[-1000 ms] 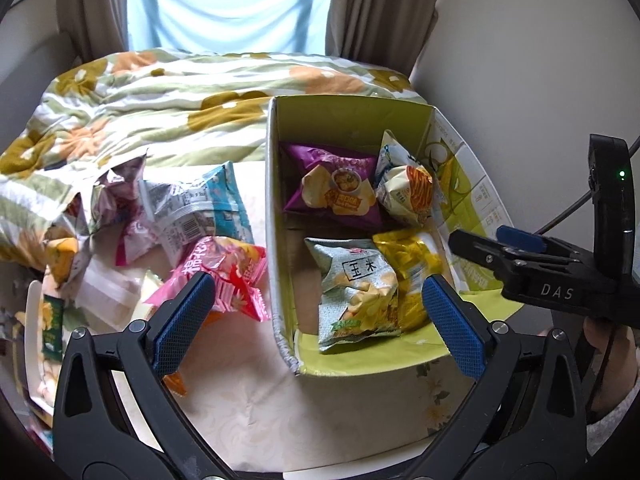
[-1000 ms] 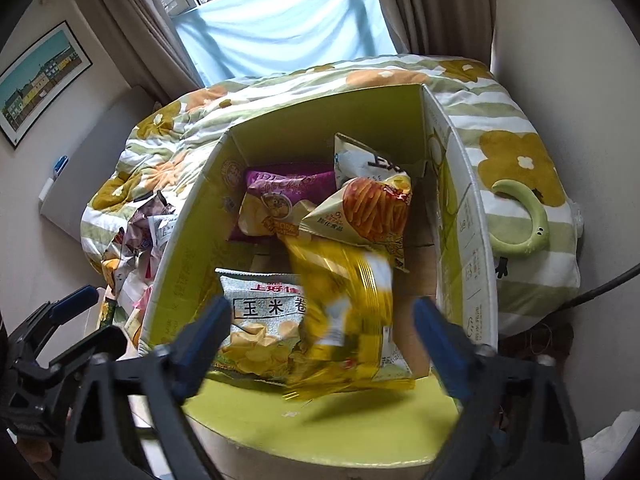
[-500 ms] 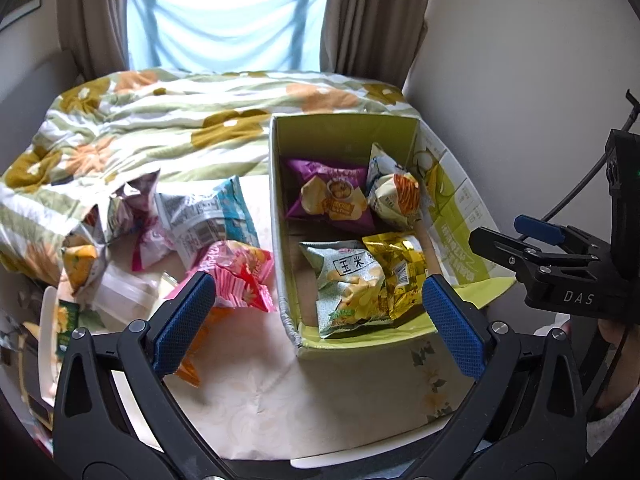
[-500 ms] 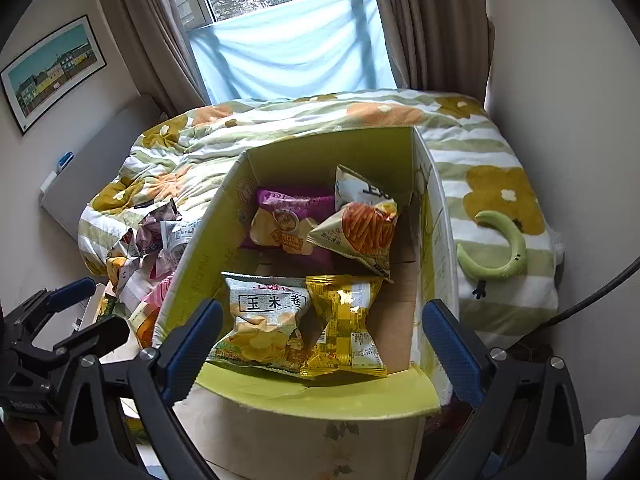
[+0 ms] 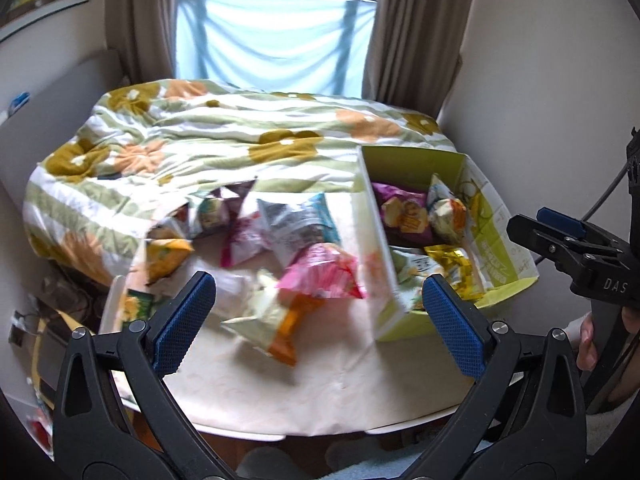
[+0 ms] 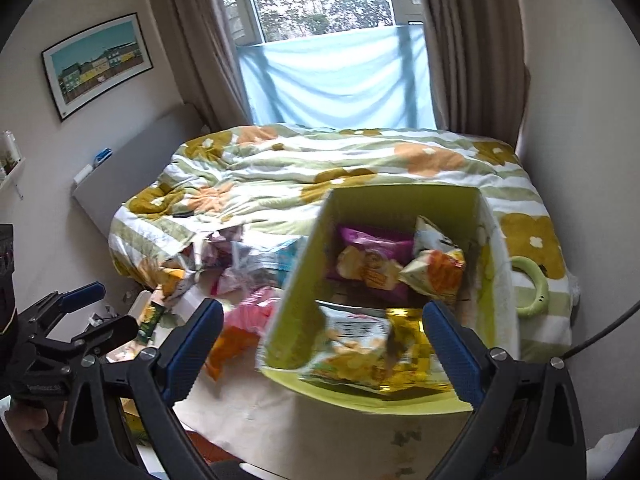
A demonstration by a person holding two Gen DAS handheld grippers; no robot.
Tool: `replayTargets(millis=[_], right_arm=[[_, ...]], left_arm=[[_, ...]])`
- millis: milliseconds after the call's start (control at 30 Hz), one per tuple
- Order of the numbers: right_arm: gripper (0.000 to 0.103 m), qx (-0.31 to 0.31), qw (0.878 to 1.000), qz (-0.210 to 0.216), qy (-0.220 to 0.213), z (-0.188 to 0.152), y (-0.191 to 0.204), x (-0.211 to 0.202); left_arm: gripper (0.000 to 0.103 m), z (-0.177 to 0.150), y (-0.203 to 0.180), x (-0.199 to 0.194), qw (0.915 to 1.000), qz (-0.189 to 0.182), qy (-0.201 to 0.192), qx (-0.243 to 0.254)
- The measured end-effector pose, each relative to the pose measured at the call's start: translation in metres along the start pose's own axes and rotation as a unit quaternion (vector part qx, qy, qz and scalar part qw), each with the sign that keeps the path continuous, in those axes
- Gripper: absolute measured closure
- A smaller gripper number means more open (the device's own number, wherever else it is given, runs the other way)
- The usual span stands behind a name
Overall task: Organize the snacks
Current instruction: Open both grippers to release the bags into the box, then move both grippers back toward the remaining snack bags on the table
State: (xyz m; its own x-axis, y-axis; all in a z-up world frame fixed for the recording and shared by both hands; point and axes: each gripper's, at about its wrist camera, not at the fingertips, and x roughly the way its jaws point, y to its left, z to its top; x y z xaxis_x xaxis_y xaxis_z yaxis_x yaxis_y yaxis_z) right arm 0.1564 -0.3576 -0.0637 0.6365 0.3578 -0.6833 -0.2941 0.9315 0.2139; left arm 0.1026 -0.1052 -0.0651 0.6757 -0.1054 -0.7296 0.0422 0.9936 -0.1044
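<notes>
- Snacks to sort: a loose pile of snack bags point(image 5: 280, 240) lies on the table point(image 5: 320, 392), left of the box point(image 5: 496, 240). The nearest are a pink bag point(image 5: 324, 270) and, just in front of it, a pale bag with an orange end point(image 5: 272, 328).
- Snacks already stowed: the box holds four bags. A purple bag point(image 6: 372, 256) and a white-and-orange bag point(image 6: 436, 264) sit at the far end; a corn snack bag point(image 6: 352, 348) and a gold bag point(image 6: 412, 344) sit at the near end.
- Left gripper point(image 5: 320, 320): fingers point(image 5: 184, 320) spread wide and empty, hovering above the near edge of the pile.
- Right gripper point(image 6: 324, 344): fingers point(image 6: 452, 348) spread wide and empty, held over the near end of the box.
- Step in hand, as judged: pick the next loose bag and move it to the box. The pink bag or the pale bag is the likeliest choice.
- Method: lower the left gripper so one finger lands on each side of a single bag. Close on the crimped seam or a flat edge, not the puffed middle, which may slip or crush.
- Caution: the two nearest bags overlap; motion blur makes it hard to tell which lies on top. Take the upper one first.
- Placement: free floor shows in the middle of the box. Lift clear of the tall left wall before lowering.
- Surroundings: a bed with a flowered quilt point(image 5: 224, 144) lies beyond the table.
</notes>
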Motion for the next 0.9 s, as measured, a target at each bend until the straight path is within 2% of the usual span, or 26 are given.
replayTargets(millis=[200,567,800,900], right_arm=[[0.004,0.001,1.0,0.011,0.004,-0.005,0.059,0.016],[0.004,0.051,0.998,0.009,0.039,-0.028,0.132,0.064],[0.004,0.105,0.993,-0.011,0.06,-0.046,0.155,0.099],[0.004,0.13,0.989,-0.021,0.066,-0.055,0.158,0.114]], left_arm=[[0.001,-0.01,0.068,-0.015,0.9998,0.018,0.006,-0.008],[0.001,-0.027,0.167,-0.009,0.9991,-0.008,0.039,-0.016],[0.001,-0.029,0.205,0.025,0.9958,-0.05,0.076,0.002],[0.001,-0.029,0.209,0.047,0.9939,-0.065,0.089,0.008]])
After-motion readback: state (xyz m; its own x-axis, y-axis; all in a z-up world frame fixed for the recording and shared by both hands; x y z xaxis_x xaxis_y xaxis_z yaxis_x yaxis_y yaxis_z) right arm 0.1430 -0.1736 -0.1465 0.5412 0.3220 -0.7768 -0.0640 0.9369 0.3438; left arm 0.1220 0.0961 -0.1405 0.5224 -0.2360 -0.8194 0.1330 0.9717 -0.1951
